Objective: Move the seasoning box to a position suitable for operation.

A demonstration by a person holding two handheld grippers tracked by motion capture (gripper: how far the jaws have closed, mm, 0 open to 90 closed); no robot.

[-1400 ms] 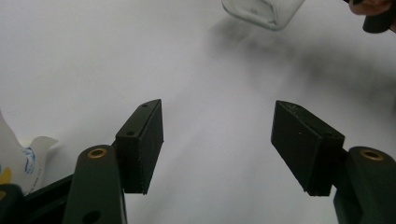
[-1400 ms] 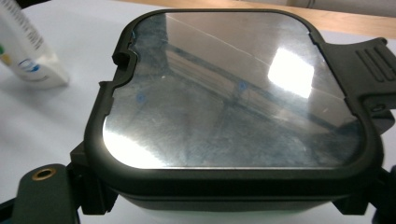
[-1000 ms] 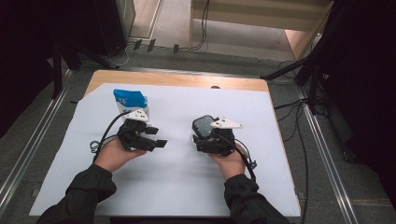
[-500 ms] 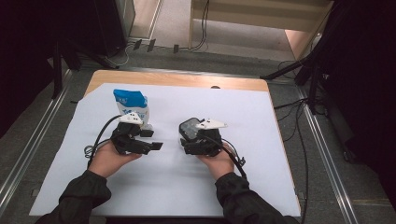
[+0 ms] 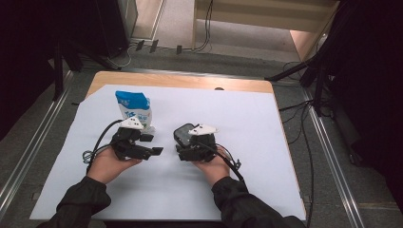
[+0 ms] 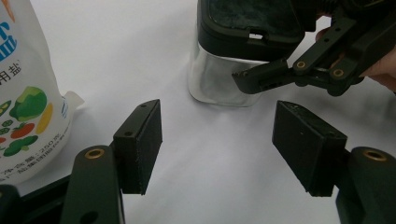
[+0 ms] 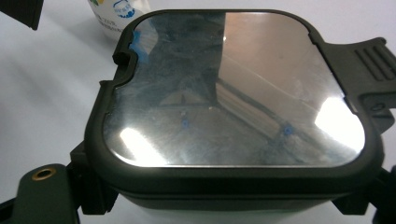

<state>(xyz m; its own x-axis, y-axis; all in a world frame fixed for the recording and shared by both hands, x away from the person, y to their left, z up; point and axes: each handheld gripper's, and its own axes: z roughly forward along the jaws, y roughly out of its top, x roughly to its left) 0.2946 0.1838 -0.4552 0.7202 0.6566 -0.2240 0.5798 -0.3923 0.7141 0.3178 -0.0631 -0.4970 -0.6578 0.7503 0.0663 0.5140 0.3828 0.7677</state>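
The only writing stands on the white and blue pouch, at about nine o'clock in the left gripper view. Two blue Chinese characters, 用盐, run across its front above printed vegetables. Below them lies a line of small print that seems to include "250", too fine to read surely. In the high view the pouch bears white marks on its blue top, too small to read.

High view looks down and forward over the table. Left gripper view sits low and close, facing the lidded container at upper right. Right gripper view presses nearer still on that container; both share the bag.
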